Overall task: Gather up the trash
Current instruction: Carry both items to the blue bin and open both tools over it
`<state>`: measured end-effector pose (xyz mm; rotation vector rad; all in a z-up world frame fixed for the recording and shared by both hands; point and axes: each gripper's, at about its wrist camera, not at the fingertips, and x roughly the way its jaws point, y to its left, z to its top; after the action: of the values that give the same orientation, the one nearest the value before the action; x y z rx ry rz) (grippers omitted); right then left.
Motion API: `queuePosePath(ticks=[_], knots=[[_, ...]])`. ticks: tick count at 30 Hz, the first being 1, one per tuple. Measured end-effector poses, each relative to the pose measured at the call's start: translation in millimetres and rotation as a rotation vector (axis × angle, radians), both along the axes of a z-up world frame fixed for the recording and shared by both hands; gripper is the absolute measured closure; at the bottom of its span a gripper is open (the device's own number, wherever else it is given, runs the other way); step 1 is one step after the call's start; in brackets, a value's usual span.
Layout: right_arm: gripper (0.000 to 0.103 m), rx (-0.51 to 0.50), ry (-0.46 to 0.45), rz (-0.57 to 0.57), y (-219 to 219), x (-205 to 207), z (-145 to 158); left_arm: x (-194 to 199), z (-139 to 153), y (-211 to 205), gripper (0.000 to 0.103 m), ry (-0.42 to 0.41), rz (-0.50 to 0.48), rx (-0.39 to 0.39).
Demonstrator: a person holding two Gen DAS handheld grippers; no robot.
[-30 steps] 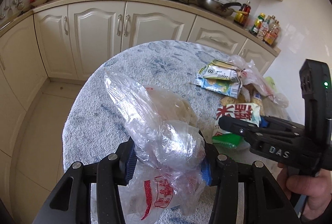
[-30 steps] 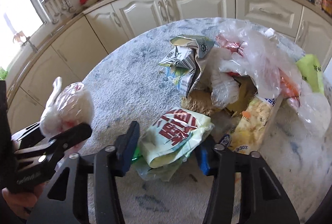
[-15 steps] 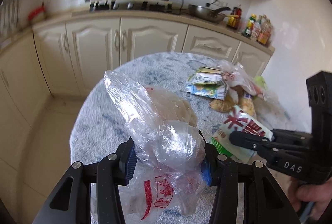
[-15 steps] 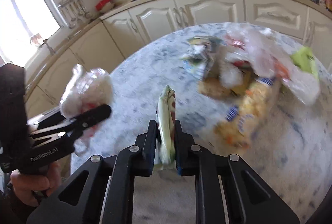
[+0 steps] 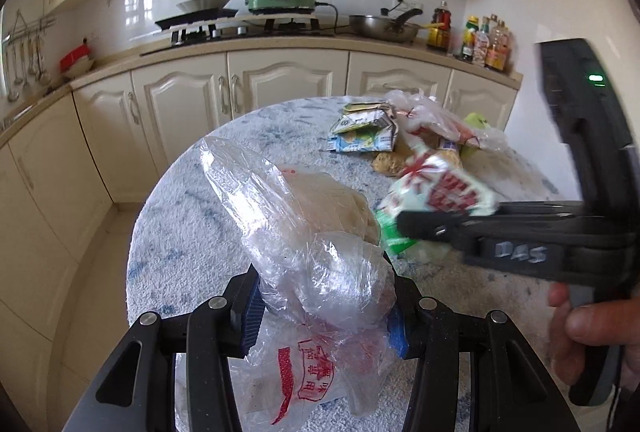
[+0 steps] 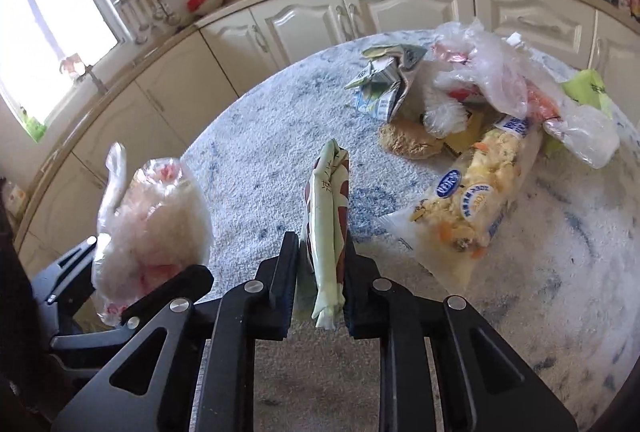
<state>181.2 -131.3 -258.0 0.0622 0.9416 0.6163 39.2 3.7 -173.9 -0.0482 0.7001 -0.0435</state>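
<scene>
Above the round speckled surface [image 6: 248, 168], the left gripper [image 5: 326, 302] clenched a bulging clear plastic bag [image 5: 316, 252] — the right gripper [image 6: 320, 272] pinched a flattened green-and-red wrapper [image 6: 328, 208], lifted clear of the trash heap [image 6: 480, 104] at the surface's far side.

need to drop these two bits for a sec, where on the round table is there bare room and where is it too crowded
Bare room: the round table is free across its cabinet-side half, between the clear bag in the left gripper and the crushed carton. Crowded: the far right side, where the carton, loose plastic bags and the snack packet pile together.
</scene>
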Motion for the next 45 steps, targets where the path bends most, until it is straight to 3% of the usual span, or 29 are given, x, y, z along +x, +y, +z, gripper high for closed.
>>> queuePosePath(ticks=[6,12,19,25,29,33,45], knots=[[0.084,0.024,-0.048,-0.084,-36.9,-16.6,27.3,10.0,20.7,-0.3,0.057,-0.016,-0.021,-0.021],[0.084,0.046,-0.125,-0.236,-104.3,-44.6,62.2,7.2,55.0,-40.8,0.057,-0.119,-0.122,-0.001],[0.084,0.044,-0.187,-0.51,-226.3,-95.5,92.8,-3.5,86.0,-131.4,0.057,-0.239,-0.346,-0.015],[0.084,0.004,-0.183,-0.761,-334.1,-152.9,92.0,-10.1,81.4,-219.7,0.057,-0.257,-0.566,-0.083],[0.084,-0.015,-0.151,-0.901,-397.4,-186.6,75.4,-10.2,61.6,-281.2,0.057,-0.195,-0.711,-0.126],[0.084,-0.023,-0.087,-0.993,-441.8,-203.8,41.9,-2.5,25.3,-342.4,0.057,-0.078,-0.819,-0.143],[0.084,0.076,0.187,-1.086,-519.3,-189.7,-130.2,39.4,-122.9,-489.3,0.057,0.31,-0.945,-0.028]])
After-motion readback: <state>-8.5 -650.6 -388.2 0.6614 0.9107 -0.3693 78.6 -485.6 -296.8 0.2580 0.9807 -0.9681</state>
